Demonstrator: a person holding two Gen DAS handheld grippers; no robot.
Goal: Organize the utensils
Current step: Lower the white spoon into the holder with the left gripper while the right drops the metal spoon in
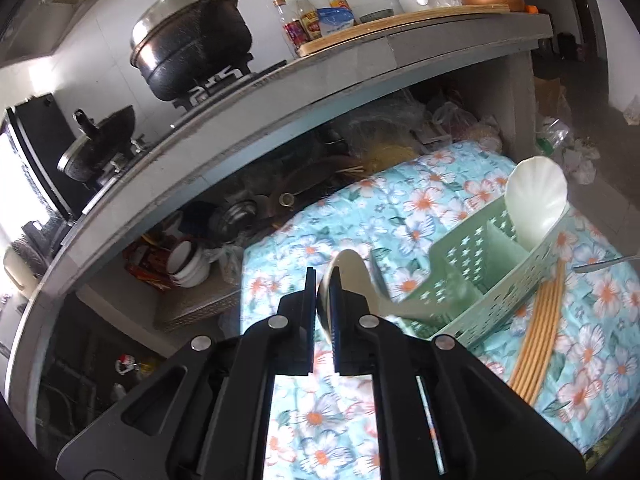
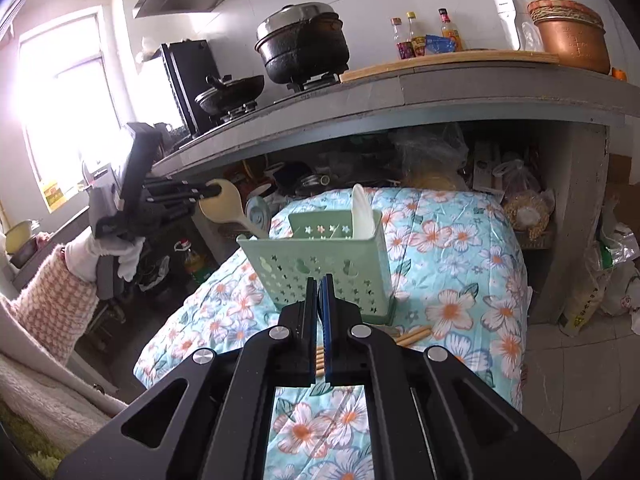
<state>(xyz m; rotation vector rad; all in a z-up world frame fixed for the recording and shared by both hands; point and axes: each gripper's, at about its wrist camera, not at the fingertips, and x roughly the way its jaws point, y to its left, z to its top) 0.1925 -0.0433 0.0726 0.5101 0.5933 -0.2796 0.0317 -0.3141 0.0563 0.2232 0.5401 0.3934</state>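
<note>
Left gripper (image 1: 325, 288) clamped on beige rice paddle (image 1: 352, 280), light, stiff, slippery; better held at handle. Green holder (image 1: 480, 280) at two o'clock. Right gripper (image 2: 320, 296) closed, empty.

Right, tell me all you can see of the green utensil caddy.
The green utensil caddy looks like pale green plastic, its walls pierced with star and gourd cut-outs and divided inside into compartments. It stands upright on the floral cloth. A white spoon stands in a back compartment; the others look empty. Chopsticks lie beside its base.
</note>
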